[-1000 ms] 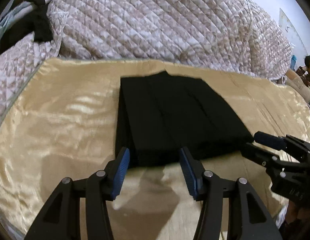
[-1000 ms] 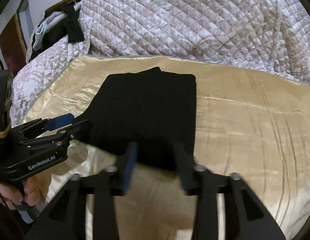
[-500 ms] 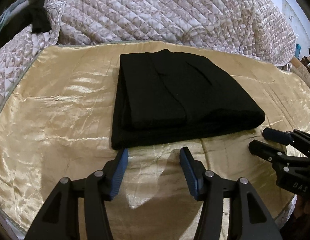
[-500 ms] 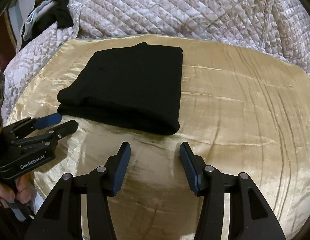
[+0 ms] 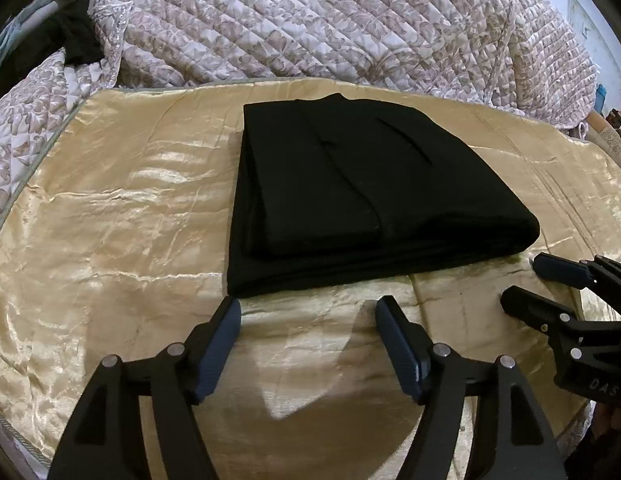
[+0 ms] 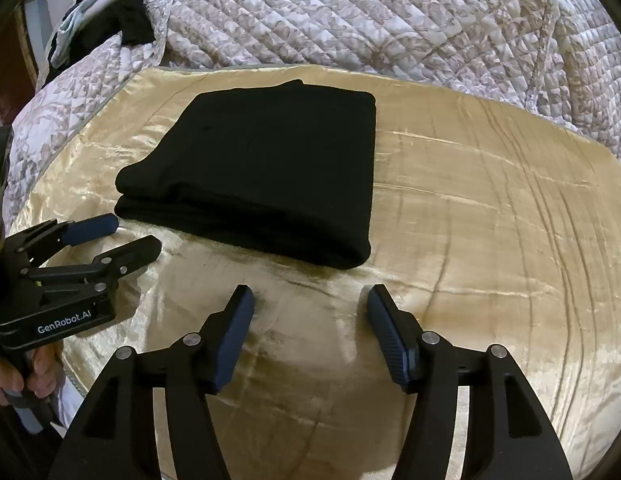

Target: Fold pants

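Both claws hang spread wide with nothing between their pads. We see the left claw (image 5: 308, 310) just short of the near edge of the pants (image 5: 350, 196), and the right claw (image 6: 308, 300) likewise short of that same edge, a little further along it. Neither touches the cloth. We judge they are held back like this because the folding looks done: with jaws parted and clear of the fabric, nothing can drag a layer out of line.

Each claw shows in the other's view. In the right wrist view the left claw comes in from the side, its fingers (image 6: 92, 228) parted and close to the bundle's near corner without clearly touching it. In the left wrist view the right claw's fingers (image 5: 558, 270) sit parted just beside the opposite near corner.

Our pants lie on the gold satin sheet (image 5: 110, 208) that covers the bed, roughly in the middle of it, well apart from the quilted floral blanket (image 5: 310, 20) heaped behind. They make a compact black rectangle of several stacked layers. We can see the layer edges stepped slightly along one side and rounded fold lines along the near edge. A seam or pocket line runs across the top face. At the far edge a small peak of cloth pokes out past the otherwise straight outline.
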A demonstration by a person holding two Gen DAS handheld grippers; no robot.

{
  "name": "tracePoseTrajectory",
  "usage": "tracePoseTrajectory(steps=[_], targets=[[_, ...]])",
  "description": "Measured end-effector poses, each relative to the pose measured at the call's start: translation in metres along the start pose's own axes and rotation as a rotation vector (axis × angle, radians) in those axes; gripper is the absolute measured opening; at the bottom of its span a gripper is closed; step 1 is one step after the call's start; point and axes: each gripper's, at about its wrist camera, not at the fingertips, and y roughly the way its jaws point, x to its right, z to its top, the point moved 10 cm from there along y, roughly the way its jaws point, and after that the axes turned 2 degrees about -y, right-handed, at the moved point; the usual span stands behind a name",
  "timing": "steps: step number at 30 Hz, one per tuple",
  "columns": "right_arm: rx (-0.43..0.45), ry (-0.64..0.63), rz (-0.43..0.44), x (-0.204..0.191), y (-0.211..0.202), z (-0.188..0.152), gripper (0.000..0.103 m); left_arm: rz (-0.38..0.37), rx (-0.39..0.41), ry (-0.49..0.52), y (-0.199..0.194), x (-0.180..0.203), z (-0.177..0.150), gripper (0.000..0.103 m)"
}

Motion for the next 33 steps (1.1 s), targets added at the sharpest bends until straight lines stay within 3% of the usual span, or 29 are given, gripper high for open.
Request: tracePoseTrajectory(steps=[33], targets=[[0.003,-0.023,0.000,-0.0028,0.0007,-0.0004,0.067,0.004,-0.016,0.021,0.0036,-0.0038,-0.0019,0.088]])
